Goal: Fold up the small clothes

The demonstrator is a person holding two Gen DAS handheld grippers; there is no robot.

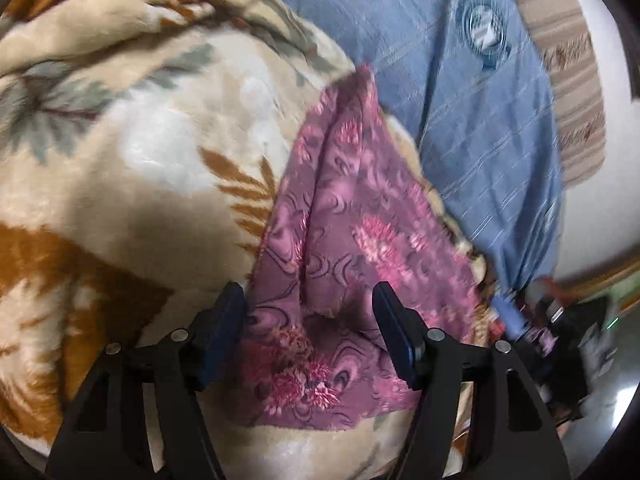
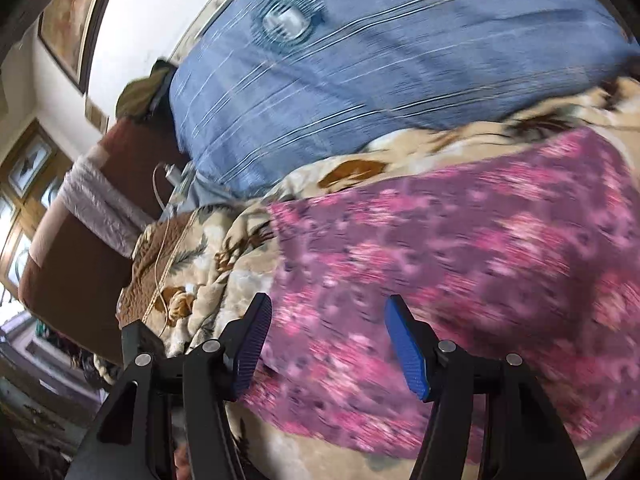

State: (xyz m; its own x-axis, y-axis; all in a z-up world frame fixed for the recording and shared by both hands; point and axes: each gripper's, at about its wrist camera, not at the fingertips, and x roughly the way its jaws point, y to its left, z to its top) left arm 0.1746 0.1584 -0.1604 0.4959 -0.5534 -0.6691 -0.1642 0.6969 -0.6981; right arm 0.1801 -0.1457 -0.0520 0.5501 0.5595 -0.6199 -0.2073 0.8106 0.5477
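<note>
Bed blanket (image 1: 132,168) under pink floral cloth (image 1: 344,216); both grippers' fingers apart, cloth between, ungrasped. Likely next: pinch edge, fold.

Pink floral cloth (image 1: 352,240), rumpled, part-folded

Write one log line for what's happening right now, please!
left gripper: open, over pink floral cloth | right gripper: open, over same cloth | cloth: rumpled on floral blanket
</note>
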